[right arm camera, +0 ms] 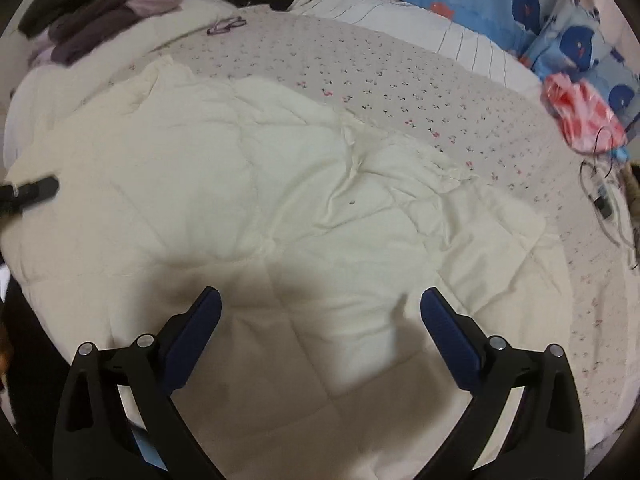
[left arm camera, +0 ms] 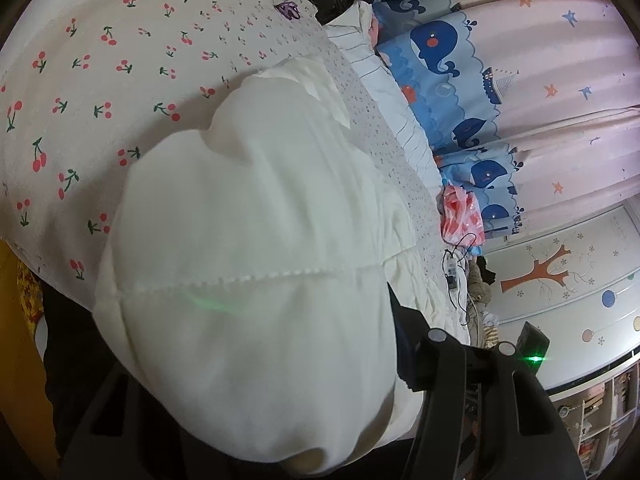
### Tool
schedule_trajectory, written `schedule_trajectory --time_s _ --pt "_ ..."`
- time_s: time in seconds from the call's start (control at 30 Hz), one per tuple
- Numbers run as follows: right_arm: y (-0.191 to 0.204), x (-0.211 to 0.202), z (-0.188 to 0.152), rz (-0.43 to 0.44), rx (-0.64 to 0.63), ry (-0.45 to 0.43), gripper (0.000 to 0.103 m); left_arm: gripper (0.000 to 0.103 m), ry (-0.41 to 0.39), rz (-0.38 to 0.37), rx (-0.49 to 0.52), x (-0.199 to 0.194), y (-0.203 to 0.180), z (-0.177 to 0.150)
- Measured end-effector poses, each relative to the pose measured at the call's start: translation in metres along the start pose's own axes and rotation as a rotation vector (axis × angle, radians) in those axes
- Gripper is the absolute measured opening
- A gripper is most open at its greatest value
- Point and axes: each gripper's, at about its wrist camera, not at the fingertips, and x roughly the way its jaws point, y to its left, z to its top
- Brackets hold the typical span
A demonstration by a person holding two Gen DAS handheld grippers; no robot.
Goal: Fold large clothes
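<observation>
On the cherry-print sheet point(right arm camera: 400, 92), cream garment point(right arm camera: 280, 184) (no legible label)

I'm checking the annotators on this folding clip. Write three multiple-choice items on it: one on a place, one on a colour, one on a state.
1. Where does the cream garment lie?
A. on the cherry-print bedspread
B. on a wooden floor
C. over a chair back

2. What colour are the pads on the right gripper?
A. red
B. dark blue
C. yellow

3. How does the right gripper stand?
A. shut on the garment
B. shut on a hanger
C. open, nothing between its fingers

Answers:
1 A: cherry-print fabric shows around the garment's far edges.
2 B: both inner finger faces are dark blue.
3 C: the fingers stand wide apart above the cloth, gripping nothing.
</observation>
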Motion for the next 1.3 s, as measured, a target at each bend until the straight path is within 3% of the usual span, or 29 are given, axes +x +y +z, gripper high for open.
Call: schedule_trajectory --time_s 0.13,0.23,0.33,0.4,0.43,0.5,0.6,0.77,0.87,1.0,1.1,1.2,1.3 --pt "-0.005 0.014 0.003 0.036 -0.005 0.036 0.097 0.056 0.0 0.002 0.005 -0.002 0.001 -0.001" --pt "-0.029 -0.002 0.029 0.016 0.073 -0.093 0.097 0.056 -0.002 -0.006 -0.007 -0.003 0.005 0.0" --pt "-0.05 0.007 0.064 -0.055 0.106 -0.143 0.097 0.056 -0.007 0.006 -0.001 -0.003 0.004 -0.002" --pt "-0.054 0.04 0.079 -0.134 0.079 -0.083 0.097 0.057 -0.01 0.014 0.002 -0.002 0.002 -0.002" --pt "-0.054 0.077 0.083 -0.168 0.039 0.003 0.097 0.057 -0.01 0.016 0.002 -0.002 0.002 -0.002" --pt "-0.062 0.11 0.084 -0.067 0.088 0.049 0.097 0.058 -0.012 0.015 0.012 -0.002 0.0 -0.003" --pt "-0.074 0.091 0.088 -0.038 0.108 0.031 0.097 0.058 -0.012 0.027 -0.001 0.0 0.0 -0.004" --pt "-0.051 0.018 0.056 -0.084 0.003 -0.115 0.097 0.058 -0.013 0.017 -0.008 0.0 0.003 -0.004" --pt "-0.021 0.042 0.027 -0.122 -0.129 -0.038 0.096 0.059 -0.013 0.014 -0.004 0.0 0.002 -0.003" --pt "-0.043 0.034 0.03 -0.062 -0.006 -0.063 0.097 0.059 -0.028 0.031 0.008 -0.002 0.002 -0.005" --pt "-0.036 0.007 0.022 -0.059 -0.023 -0.142 0.097 0.059 -0.029 0.015 -0.008 -0.004 0.005 -0.004" --pt "-0.015 0.027 0.006 -0.09 -0.095 -0.076 0.097 0.059 -0.031 0.022 0.009 -0.004 0.005 -0.004" --pt "-0.026 0.029 0.009 -0.074 -0.065 -0.084 0.097 0.059 -0.05 0.047 0.045 -0.007 0.001 -0.006"
